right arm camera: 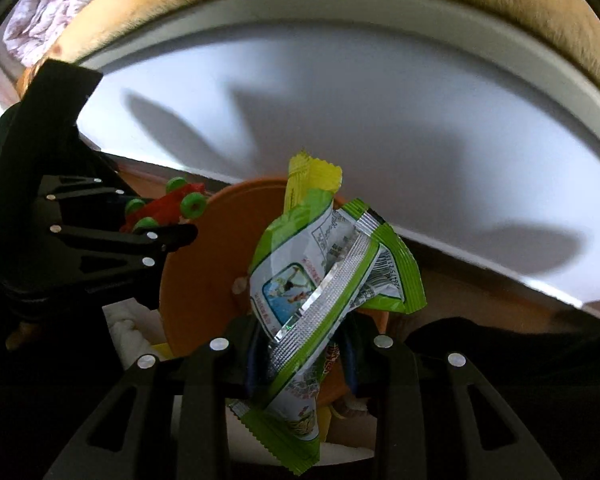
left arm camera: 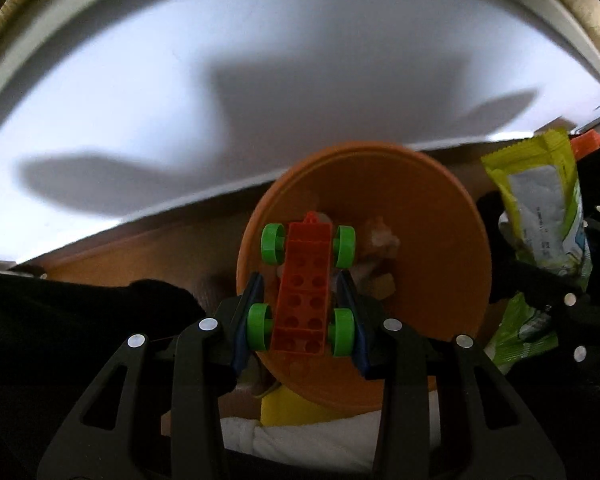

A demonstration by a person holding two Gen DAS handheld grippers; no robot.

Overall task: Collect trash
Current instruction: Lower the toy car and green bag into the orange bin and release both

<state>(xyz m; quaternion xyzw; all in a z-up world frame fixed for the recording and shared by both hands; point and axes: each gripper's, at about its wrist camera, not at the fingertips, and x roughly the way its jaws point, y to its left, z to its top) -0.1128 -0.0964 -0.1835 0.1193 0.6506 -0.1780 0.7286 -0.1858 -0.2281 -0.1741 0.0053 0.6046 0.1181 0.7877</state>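
Wrappers (right arm camera: 320, 280), green and crinkled, sit clamped in right tool (right arm camera: 300, 356) above orange bin (right arm camera: 196, 280). Left tool (left arm camera: 300, 320) grips red toy car (left arm camera: 304, 284) with green wheels over that bin's mouth. White bench (left arm camera: 180, 100) lies just beyond.
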